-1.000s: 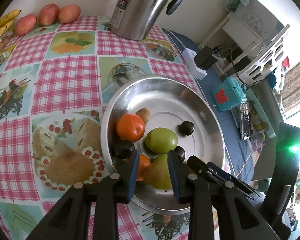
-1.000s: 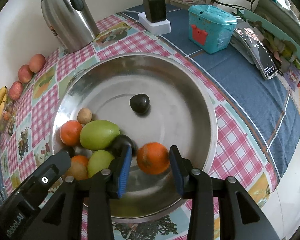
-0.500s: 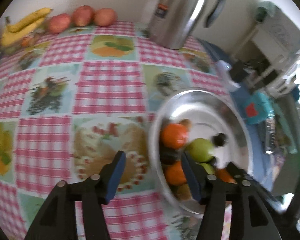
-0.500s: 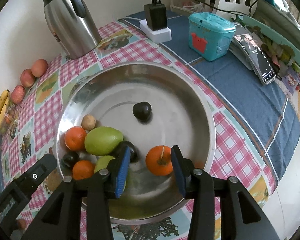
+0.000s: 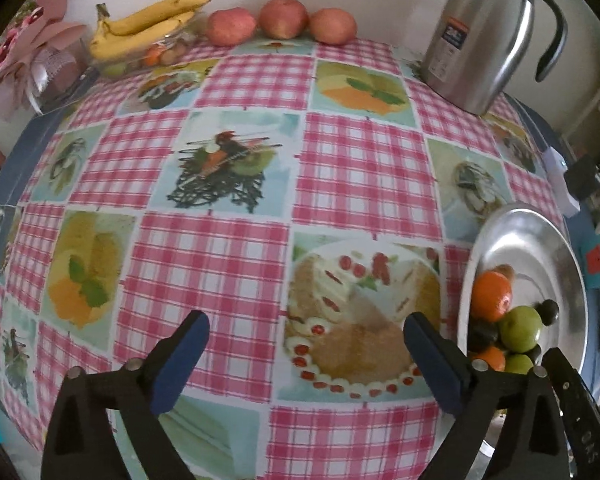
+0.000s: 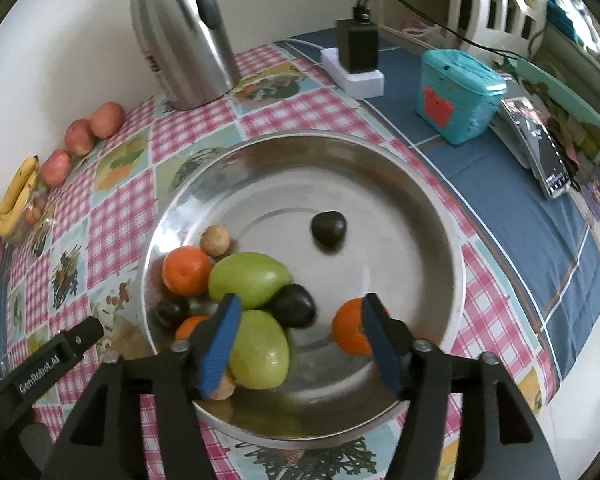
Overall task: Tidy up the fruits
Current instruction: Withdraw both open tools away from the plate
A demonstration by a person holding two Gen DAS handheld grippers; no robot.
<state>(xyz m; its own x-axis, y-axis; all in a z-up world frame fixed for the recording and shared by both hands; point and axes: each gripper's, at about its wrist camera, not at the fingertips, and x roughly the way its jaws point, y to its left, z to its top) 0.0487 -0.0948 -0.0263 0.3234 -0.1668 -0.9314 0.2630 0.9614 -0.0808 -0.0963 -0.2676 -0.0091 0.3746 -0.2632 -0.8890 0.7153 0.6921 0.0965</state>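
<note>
My right gripper (image 6: 300, 306) hangs over the steel bowl (image 6: 432, 200), its jaws opening. An orange (image 6: 348, 332) lies on the bowl floor against the inside of the right finger, with no pad pressing it. To its left are two green fruits (image 6: 248, 280), more oranges (image 6: 186, 270), dark avocados (image 6: 296, 310) and a small brown fruit (image 6: 216, 240). My left gripper (image 5: 302, 336) is over the checked tablecloth, left of the bowl (image 5: 540, 224), and its jaws are opening wide with nothing between them. Bananas (image 5: 148, 24) and three apples (image 5: 284, 20) lie at the far edge.
A steel kettle (image 5: 488, 36) stands at the back right of the tablecloth. Beyond the bowl are a charger on a white block (image 6: 356, 60), a teal box (image 6: 460, 96) and a phone (image 6: 540, 148) on blue cloth. Pink paper and a glass container (image 5: 48, 68) sit at far left.
The left gripper swung left, away from the bowl, out over the tablecloth, and opened wide. The right gripper let go of the orange, which now rests in the bowl, and its jaws spread.
</note>
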